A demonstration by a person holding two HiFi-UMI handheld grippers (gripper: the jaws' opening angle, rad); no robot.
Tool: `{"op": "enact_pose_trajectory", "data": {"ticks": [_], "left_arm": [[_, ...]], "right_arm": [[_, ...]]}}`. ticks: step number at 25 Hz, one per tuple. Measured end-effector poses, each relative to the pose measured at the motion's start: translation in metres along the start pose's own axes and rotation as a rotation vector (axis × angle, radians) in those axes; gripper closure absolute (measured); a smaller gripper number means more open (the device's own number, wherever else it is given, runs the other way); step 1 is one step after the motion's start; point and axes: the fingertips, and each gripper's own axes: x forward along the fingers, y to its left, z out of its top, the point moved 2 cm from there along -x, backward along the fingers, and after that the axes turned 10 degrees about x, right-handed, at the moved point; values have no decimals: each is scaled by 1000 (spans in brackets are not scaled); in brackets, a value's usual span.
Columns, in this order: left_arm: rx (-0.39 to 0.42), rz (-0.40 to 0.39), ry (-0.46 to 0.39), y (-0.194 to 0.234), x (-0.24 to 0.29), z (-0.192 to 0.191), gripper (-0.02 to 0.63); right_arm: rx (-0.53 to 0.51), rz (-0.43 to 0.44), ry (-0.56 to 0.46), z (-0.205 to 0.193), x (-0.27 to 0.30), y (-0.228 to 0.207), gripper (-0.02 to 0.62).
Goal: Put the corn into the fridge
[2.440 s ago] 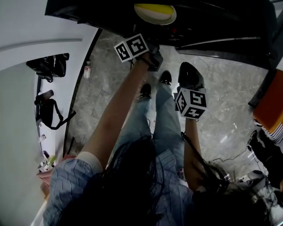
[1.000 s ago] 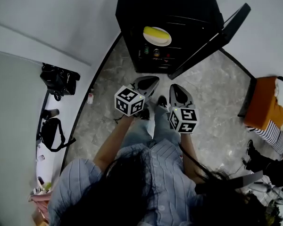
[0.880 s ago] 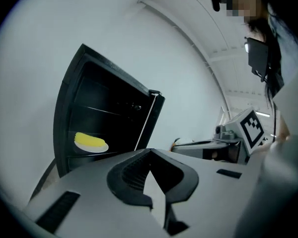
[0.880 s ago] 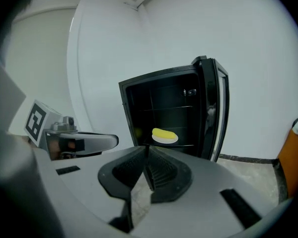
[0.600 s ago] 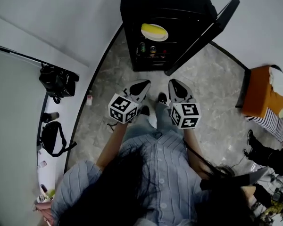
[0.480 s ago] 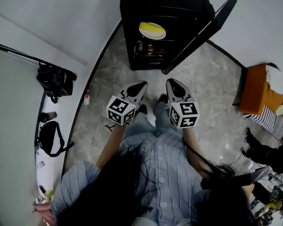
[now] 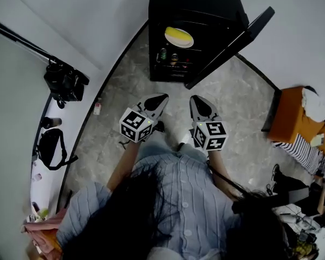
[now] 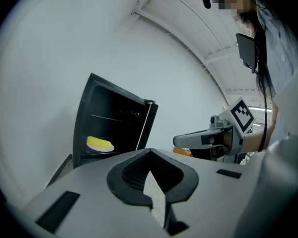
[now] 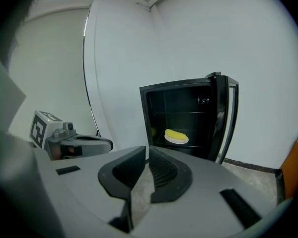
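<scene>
- Corn (image 7: 179,35) lies on a white plate (image 7: 191,43) on an upper shelf inside the black fridge (image 7: 195,4), whose door (image 7: 233,45) stands open; judging by that, the placing looks done.
- The left claw (image 7: 157,99) is pressed together with nothing in it, and the right claw (image 7: 196,102) is likewise closed on nothing. Both are held side by side in front of the person, well apart from the fridge.
- The cob looks light and firm, I'd judge, but rounded, so it could roll on the plate or slip from a pinch near its end. A grip across its middle seems safest.
- The plate is probably hard, smooth and breakable. Taking it by the rim would carry corn and plate together, though it may tip.
- From this far off I cannot tell whether it is one cob or two, nor whether it is bare or wrapped.
- Small cans or bottles (image 7: 170,58) on the lower shelf are too small to name.
- The person's hair and shirt fill the bottom of the head view, hiding the floor beneath.
- An orange thing (image 7: 292,118) at the right is partly cut off.
</scene>
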Motion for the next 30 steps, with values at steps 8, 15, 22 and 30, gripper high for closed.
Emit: {"op": "enact_pose_trajectory", "data": {"ticks": [8, 15, 22, 30], "left_arm": [[-29, 137, -47, -28, -28, 13, 598], [-80, 200, -67, -100, -32, 5, 598], [-73, 197, -79, -178, -22, 0, 598], [-61, 238, -61, -251, -53, -24, 598]], "right_arm": [[-36, 98, 18, -16, -38, 1, 566], [-81, 159, 9, -35, -98, -20, 566], [-97, 214, 17, -62, -152, -35, 566], [-109, 274, 16, -102, -203, -29, 566]]}}
